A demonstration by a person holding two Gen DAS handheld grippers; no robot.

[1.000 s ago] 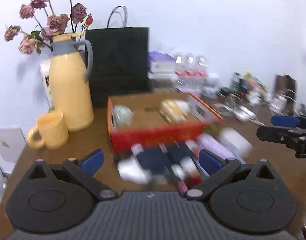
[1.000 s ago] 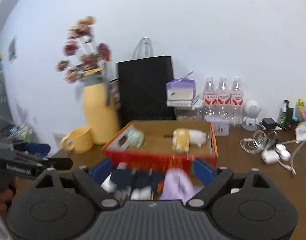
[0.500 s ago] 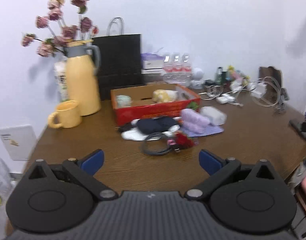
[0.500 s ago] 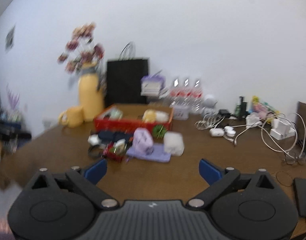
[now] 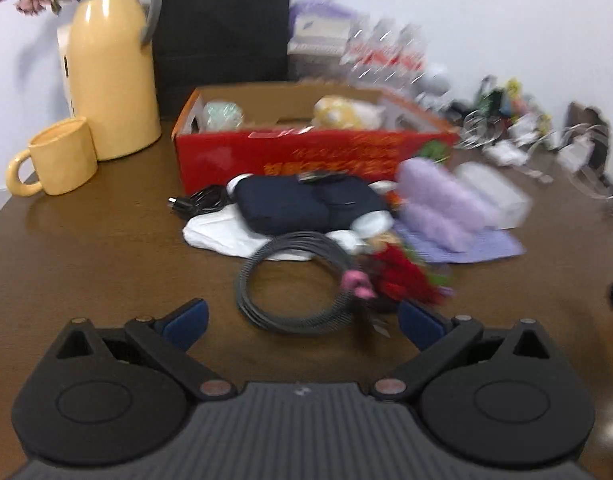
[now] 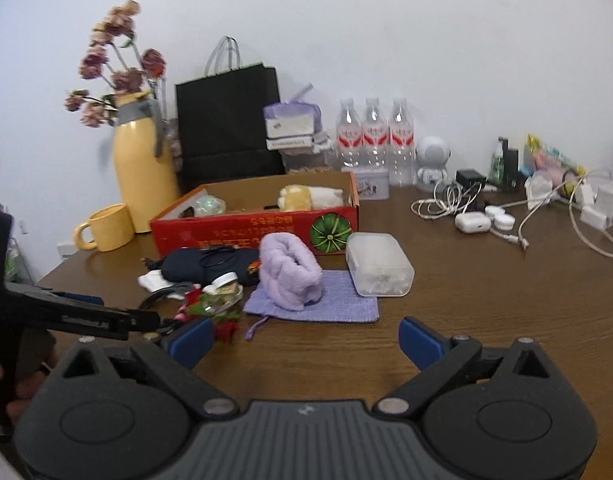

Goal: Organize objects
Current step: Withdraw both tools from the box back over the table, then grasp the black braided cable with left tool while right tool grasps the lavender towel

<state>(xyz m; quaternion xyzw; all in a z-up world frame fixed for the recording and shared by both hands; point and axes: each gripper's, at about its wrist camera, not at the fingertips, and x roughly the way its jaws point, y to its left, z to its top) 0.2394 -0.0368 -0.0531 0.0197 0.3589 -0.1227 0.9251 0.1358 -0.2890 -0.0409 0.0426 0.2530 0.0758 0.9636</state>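
Approach: left tongs [image 5: 302, 320] spread wide, empty, facing coiled cable [image 5: 294, 280]; right tongs [image 6: 306, 338] likewise released. Blurred view; probably pinch the coil's near rim, then lift toward red box [image 5: 306, 156].

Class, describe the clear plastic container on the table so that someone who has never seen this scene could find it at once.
Start at the red cardboard box in the middle of the table. Just off the corner with the green pumpkin picture sits the clear plastic container, beside the fluffy purple towel. It is the only hard, see-through, lidded thing among soft items.
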